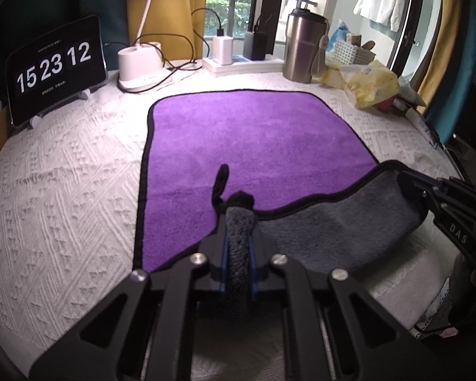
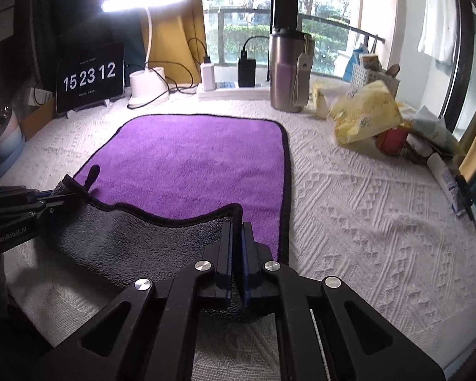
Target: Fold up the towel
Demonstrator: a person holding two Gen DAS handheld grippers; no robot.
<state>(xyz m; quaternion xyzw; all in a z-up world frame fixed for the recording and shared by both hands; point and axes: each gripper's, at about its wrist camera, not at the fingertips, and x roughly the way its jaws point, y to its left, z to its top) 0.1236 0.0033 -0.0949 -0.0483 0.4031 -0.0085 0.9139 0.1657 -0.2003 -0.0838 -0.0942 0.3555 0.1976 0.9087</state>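
Nearest the cameras, two grippers each clamp a near corner of the one towel: the left gripper has its fingers closed narrow on a bunched grey roll of cloth, with a small black hanging loop standing up just past them, and the right gripper has its fingers pressed tight on the black-bound hem. Between them the near edge is lifted and turned forward, showing the grey underside, while the rest lies flat and purple side up on the white textured cloth of the table. Its long axis runs away from the grippers toward the window. How much cloth sits inside the right fingers is hidden by the fingers themselves. Beyond the far hem stand one tablet clock reading 15 23 12, one white desk lamp, lit, its head cut off in the left view, one white charger, one dark power bank and one steel tumbler. To the right, one yellow tissue pack lies among clutter too jumbled to count, with one white basket behind.
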